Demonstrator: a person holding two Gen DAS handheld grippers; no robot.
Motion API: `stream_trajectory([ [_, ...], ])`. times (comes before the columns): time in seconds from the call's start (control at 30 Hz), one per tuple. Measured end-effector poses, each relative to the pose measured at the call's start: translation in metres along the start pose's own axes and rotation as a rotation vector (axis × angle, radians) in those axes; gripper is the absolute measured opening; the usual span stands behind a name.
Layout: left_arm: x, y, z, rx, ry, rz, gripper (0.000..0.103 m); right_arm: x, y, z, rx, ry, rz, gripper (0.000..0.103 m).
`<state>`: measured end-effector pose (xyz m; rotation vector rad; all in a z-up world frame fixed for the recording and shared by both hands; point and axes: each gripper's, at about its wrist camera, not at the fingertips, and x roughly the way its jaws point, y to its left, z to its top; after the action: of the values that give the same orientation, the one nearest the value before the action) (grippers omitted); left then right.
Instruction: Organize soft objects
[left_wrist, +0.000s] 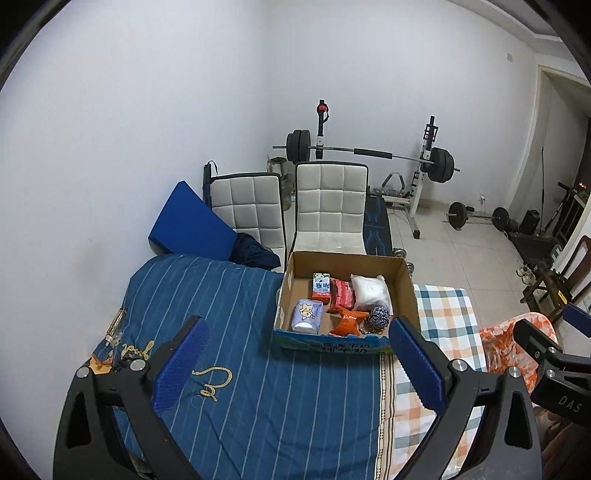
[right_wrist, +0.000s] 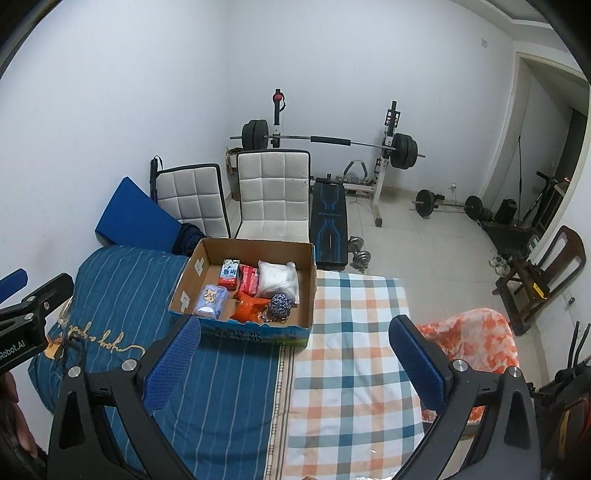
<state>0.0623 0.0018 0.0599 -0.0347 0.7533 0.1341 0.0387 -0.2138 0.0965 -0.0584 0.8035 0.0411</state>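
- Nearest to me, the left tongs (left_wrist: 297, 363) hung released over the blue striped quilt (left_wrist: 258, 406), jaws spread wide and nothing between them; the right tongs (right_wrist: 295, 363) were just as slack, over the seam where the quilt met the checked sheet (right_wrist: 351, 369).
- At about 2 o'clock from the right tongs lay the orange-and-white blanket (right_wrist: 469, 343), crumpled on the bed's right edge, apart from the box and not yet put away. It had no clear long axis; the heap seemed to trail toward me.
- I judged the step in hand to be a pause between picks: most soft things were already boxed, and the blanket looked like the one loose piece. The next move called for swinging the right tongs over to 2 o'clock, dropping onto a raised fold and clenching there, since flat cloth would slip.
- At 12 o'clock, further up the bed, sat the cardboard box (right_wrist: 310, 288), open-topped, its long axis running 9 to 3 o'clock across the bed.
- Inside it, the tissue pack (right_wrist: 211, 301) lay at the near left with its long axis pointing roughly to 12; the orange packet (right_wrist: 248, 309) sat beside it, the yarn ball (right_wrist: 280, 305) touching its right.
- Behind those, the red packs (right_wrist: 249, 282) and the white pillow-like bag (right_wrist: 277, 280) lay side by side, long axes toward 12.
- Farthest, beyond the bed, stood two white chairs (right_wrist: 273, 195).
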Motion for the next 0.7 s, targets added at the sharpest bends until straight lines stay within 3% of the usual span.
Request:
stream_trajectory([
  [0.7,0.0072,0.0019,0.0001,-0.015,0.017,0.0,0.1,0.0009,0.0023,-0.0002,-0.008,-0.003,0.01,0.103],
])
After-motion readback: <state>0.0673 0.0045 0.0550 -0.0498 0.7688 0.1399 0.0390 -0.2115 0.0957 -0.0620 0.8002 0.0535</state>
